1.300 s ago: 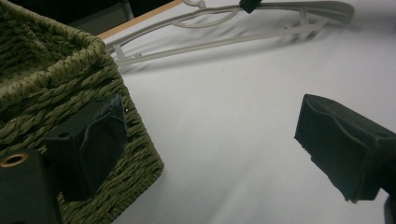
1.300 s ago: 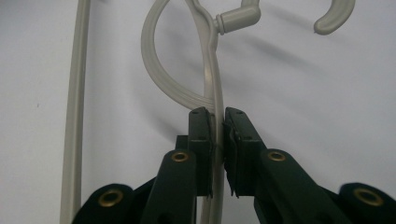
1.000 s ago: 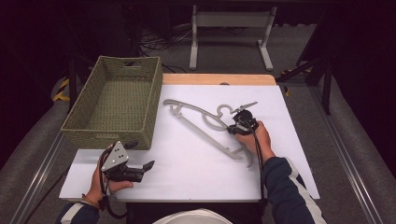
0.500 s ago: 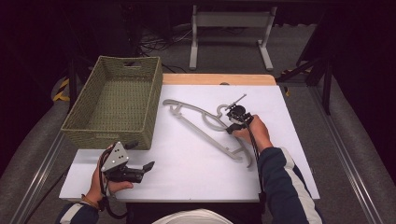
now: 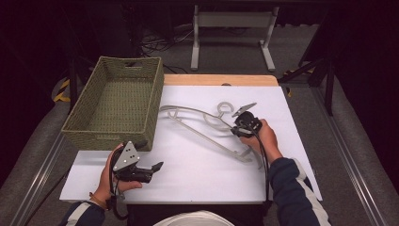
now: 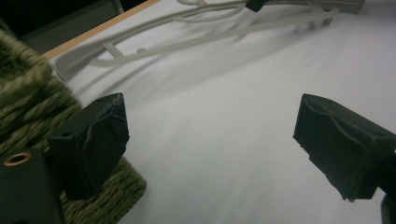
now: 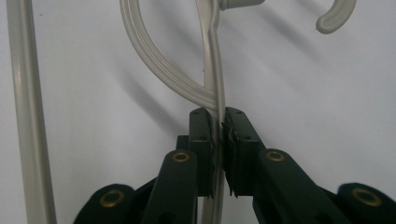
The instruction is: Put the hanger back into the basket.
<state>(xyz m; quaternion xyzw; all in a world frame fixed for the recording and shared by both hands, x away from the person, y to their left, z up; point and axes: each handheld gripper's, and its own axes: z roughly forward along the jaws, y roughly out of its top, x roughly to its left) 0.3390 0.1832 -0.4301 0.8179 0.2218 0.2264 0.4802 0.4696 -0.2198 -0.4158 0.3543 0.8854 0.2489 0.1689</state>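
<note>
Bare white table (image 5: pixel 197 165) lies open between the hands; basket (image 5: pixel 117 106) blocks the left side.

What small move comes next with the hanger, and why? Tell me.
Probably lift the hanger a little further and carry it toward the basket. The right gripper is shut on its upper bar near the hook, while the left gripper waits open by the basket's near corner, and the basket looks empty.
</note>
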